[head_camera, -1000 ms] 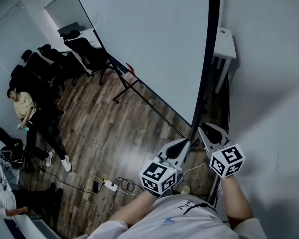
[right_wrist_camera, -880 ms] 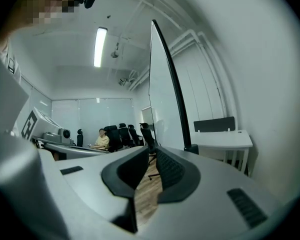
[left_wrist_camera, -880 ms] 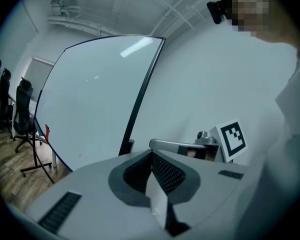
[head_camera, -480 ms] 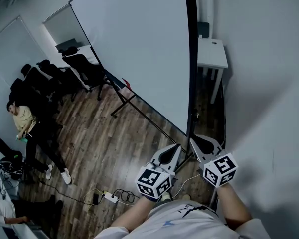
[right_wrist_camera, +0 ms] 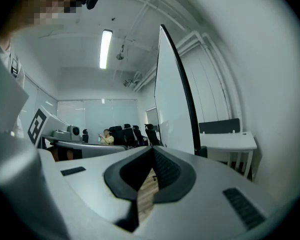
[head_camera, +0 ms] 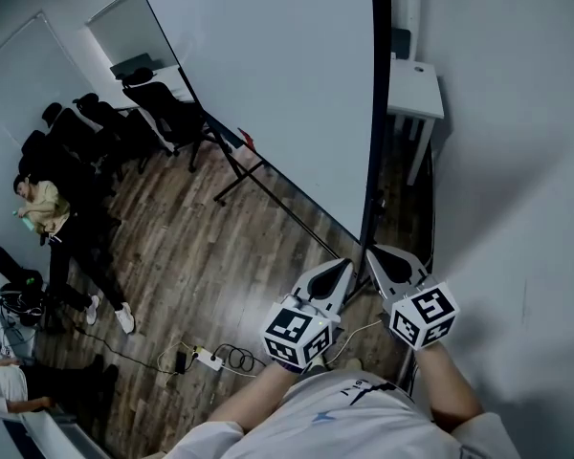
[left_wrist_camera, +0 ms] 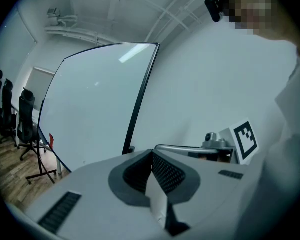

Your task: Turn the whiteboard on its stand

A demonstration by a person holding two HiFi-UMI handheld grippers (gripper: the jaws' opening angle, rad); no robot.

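With the left gripper (head_camera: 347, 264) closed on nothing and the right gripper (head_camera: 369, 250) just closed, likewise empty, both beside the near black edge of the upright whiteboard (head_camera: 277, 75), an ungripped push could slide off that edge or tip the stand (head_camera: 239, 175).

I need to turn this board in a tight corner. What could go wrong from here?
1. The whiteboard has its near edge close to the white desk; swung that way, it may hit it.
2. The left gripper and right gripper are shut on nothing, so they can only push and might slip off.
3. The power strip and cables on the floor nearby could trip you.
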